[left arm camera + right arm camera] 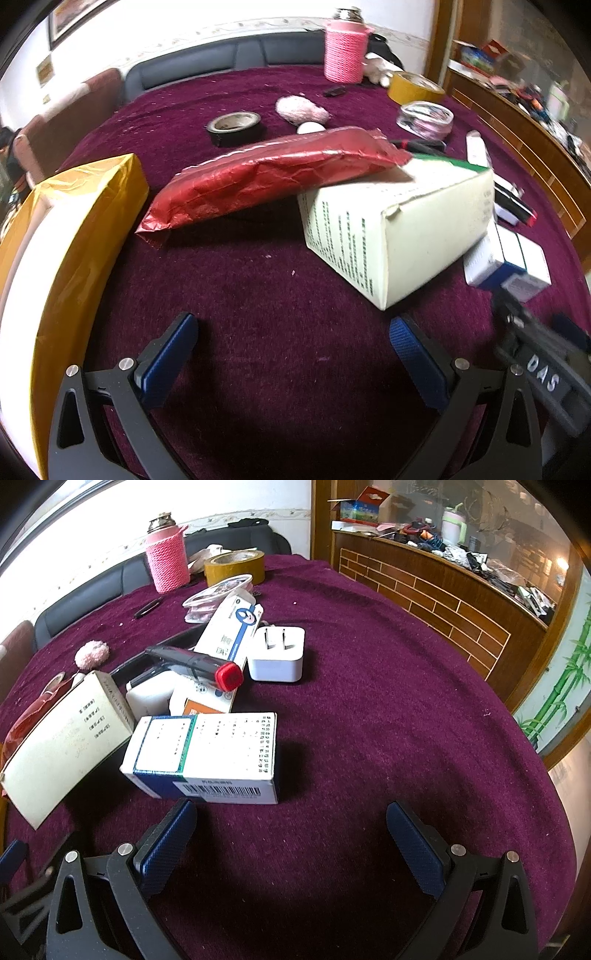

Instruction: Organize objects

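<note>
Left wrist view: red pouch point(273, 177) half-hides cream box point(399, 236), gold box point(74, 258) cut off, both hand-held grippers point(293, 354) point(291, 840) released.

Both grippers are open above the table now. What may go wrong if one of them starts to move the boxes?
1. The red foil packet rests with one end on the cream box; moving that box would likely make it slide off.
2. The black marker with red cap lies across the white cartons and may roll away if they shift.
3. The left hand-held gripper and right hand-held gripper are close together beside the blue-and-white box, so they might bump.
</note>
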Demonstrator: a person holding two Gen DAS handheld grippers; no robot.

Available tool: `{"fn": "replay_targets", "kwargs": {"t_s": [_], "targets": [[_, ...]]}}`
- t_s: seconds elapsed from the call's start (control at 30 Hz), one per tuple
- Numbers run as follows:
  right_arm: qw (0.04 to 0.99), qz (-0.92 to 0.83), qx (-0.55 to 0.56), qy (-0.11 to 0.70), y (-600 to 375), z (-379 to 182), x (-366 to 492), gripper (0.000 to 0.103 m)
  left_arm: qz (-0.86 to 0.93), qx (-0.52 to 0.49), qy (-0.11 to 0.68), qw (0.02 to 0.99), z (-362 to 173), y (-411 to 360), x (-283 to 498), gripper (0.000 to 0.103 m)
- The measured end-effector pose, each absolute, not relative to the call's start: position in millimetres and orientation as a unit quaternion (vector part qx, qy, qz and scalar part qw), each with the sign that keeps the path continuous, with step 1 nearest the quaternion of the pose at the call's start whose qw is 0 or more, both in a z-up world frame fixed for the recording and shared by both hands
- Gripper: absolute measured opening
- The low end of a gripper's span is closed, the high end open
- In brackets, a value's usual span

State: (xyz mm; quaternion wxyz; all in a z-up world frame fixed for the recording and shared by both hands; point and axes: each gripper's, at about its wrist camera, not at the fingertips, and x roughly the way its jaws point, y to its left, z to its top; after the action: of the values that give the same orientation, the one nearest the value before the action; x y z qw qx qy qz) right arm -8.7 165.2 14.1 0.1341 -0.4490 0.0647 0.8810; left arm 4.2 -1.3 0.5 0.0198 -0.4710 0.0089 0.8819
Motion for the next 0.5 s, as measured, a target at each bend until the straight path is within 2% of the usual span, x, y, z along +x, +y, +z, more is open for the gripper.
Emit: {"fn": "replay_targets", "kwargs": {"t_s": [0.2, 0.3, 0.4, 0.5], "targets": [[0.118, 0.88, -0.457, 0.061, 166.1, 15.8, -9.1, 0.103, 0.858, -0.505, 0.001, 0.091, 6.2, -18.3, 18.7, 0.103], [0.094, 0.877, -0.468, 0.05, 167.3, 16.2, -7.7, 0.103, 0.847, -0.515, -0.039, 0.129, 12.0, -32.5, 22.1, 0.103], [0.071, 0.877, -0.473, 0.04, 168.5, 15.9, -4.9, 0.103, 0.847, -0.503, -0.063, 0.16, 23.3, -40.1, 18.6, 0.103], [0.061, 0.878, -0.474, 0.034, 168.0, 15.1, -3.5, 0.103, 0.867, -0.471, -0.069, 0.149, 38.4, -46.8, 9.0, 0.103]]}}
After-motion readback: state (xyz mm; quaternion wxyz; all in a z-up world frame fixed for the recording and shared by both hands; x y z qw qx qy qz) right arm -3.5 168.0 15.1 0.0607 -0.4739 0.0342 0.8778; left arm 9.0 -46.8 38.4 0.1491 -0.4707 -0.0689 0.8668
